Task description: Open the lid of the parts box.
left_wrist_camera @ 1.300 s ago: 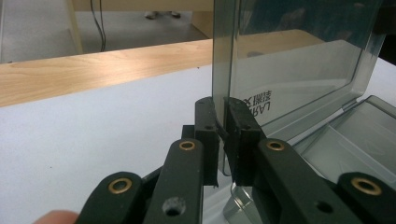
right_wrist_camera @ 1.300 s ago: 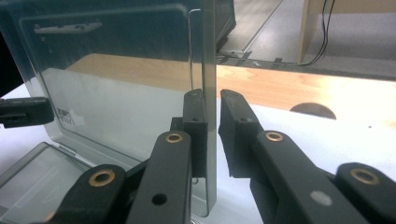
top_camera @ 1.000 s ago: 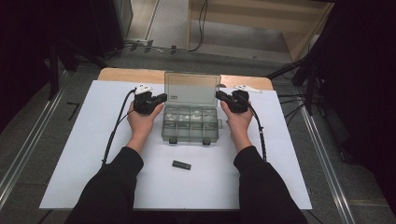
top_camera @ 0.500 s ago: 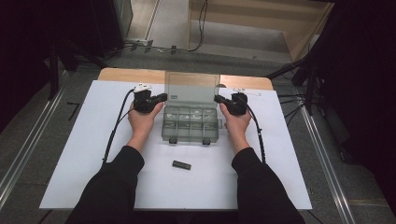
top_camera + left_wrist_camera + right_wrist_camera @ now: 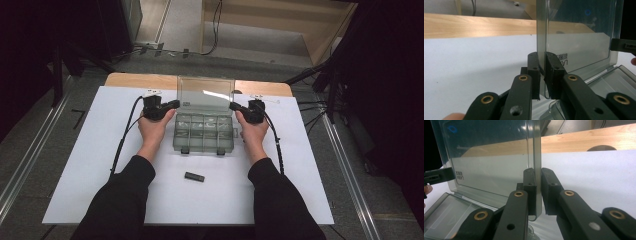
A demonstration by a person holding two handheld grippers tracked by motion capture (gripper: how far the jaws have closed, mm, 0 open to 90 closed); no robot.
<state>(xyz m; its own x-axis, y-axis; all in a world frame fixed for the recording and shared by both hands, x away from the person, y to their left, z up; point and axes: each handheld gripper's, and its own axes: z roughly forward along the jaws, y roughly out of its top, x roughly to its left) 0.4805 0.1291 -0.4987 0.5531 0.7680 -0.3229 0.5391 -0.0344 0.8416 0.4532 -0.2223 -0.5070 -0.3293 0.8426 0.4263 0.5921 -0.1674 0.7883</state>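
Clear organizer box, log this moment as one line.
left hand-held gripper: shut on lid left edge | right hand-held gripper: shut on lid right edge | lid: upright, open | small black object: on table, untouched

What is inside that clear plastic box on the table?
The clear box is split into compartments that look empty in the high view. Its raised lid is gripped at its side edges by the left gripper and the right gripper.

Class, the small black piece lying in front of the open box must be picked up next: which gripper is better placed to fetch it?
Left, slightly. Both grippers clamp the lid, the left gripper and the right gripper, but the black piece lies a little nearer the person's left forearm.
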